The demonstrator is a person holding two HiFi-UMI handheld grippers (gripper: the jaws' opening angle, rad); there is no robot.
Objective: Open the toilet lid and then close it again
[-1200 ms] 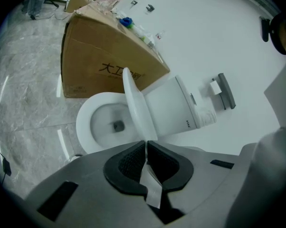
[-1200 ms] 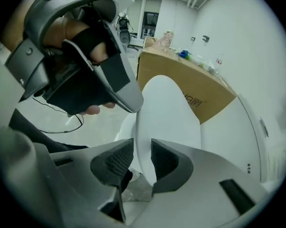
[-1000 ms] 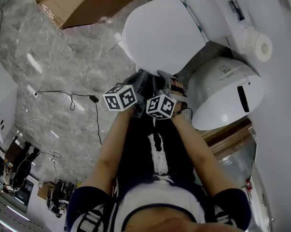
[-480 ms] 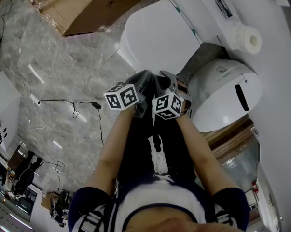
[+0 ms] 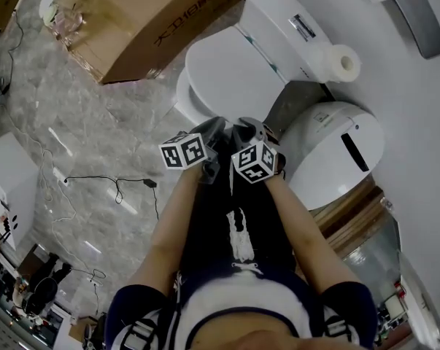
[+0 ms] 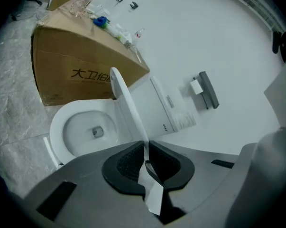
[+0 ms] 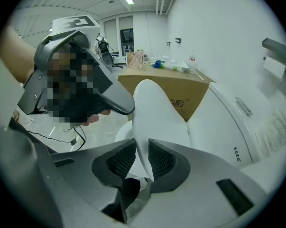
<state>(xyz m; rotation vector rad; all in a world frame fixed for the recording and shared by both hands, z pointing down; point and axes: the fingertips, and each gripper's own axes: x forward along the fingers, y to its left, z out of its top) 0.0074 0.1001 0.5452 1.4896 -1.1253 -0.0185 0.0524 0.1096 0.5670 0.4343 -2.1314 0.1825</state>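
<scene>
The white toilet lid (image 5: 230, 79) is partly raised, front edge up. My left gripper (image 5: 214, 127) and right gripper (image 5: 245, 130) sit side by side on that front edge. In the left gripper view the thin lid edge (image 6: 128, 110) runs between the pads of the left gripper (image 6: 146, 148), which is shut on it; its jaws have just been opening slightly around the edge. The open bowl (image 6: 83, 129) shows below left of the lid. In the right gripper view the lid (image 7: 154, 106) is clamped between the pads of the right gripper (image 7: 143, 158). The tank (image 5: 285, 28) stands behind.
A large cardboard box (image 5: 154, 28) stands on the marble floor left of the toilet. A toilet paper roll (image 5: 344, 64) rests on the tank's right end and a white round bin (image 5: 336, 152) stands on the right. A black cable (image 5: 117, 188) lies on the floor.
Both grippers have risen together with the lid's front edge. The lid has tilted further up off the seat, and the head view now takes in more of the box and wall.
</scene>
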